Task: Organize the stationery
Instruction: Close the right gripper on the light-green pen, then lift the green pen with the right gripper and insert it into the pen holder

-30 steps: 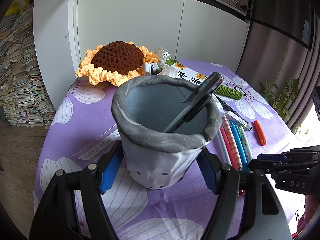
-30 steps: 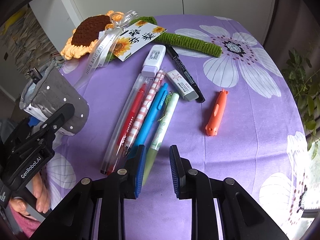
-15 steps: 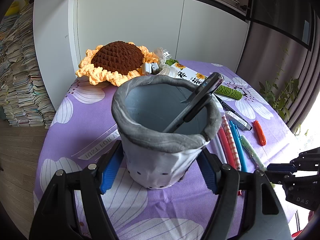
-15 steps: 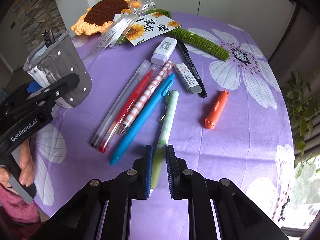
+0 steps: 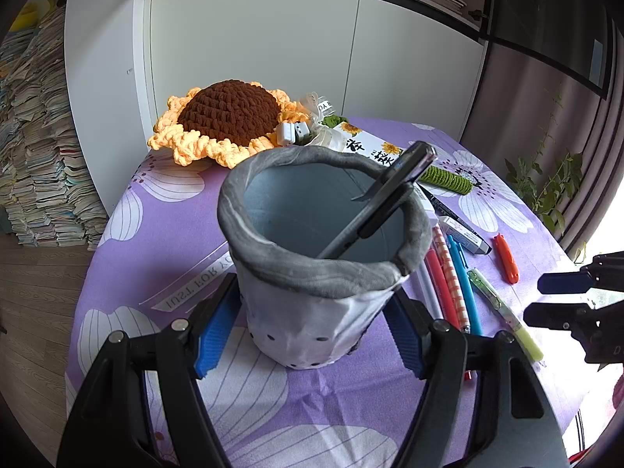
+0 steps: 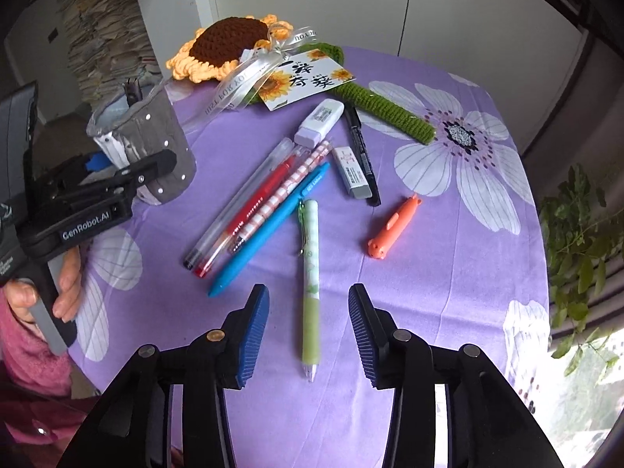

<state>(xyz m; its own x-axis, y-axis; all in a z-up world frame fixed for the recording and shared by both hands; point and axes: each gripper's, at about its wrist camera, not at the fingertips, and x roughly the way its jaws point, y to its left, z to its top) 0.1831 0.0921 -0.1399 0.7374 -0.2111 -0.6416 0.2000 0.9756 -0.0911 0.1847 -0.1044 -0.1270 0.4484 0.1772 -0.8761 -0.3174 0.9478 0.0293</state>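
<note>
Steadying the grey fabric pen pot (image 5: pixel 319 273) from both sides, the left gripper (image 5: pixel 312 323) has its blue pads pressed to the soft wall – likely so the floppy cup stays upright while a dark clip-topped tool (image 5: pixel 382 202) leans against its rim. Over on the right wrist view, the right gripper (image 6: pixel 309 331) hangs wide open astride the green pen (image 6: pixel 311 284), which lies flat on the purple flowered tablecloth (image 6: pixel 448 265), touched by neither pad – apart from the other pens (image 6: pixel 261 210), it seems the easiest next pick.
</note>
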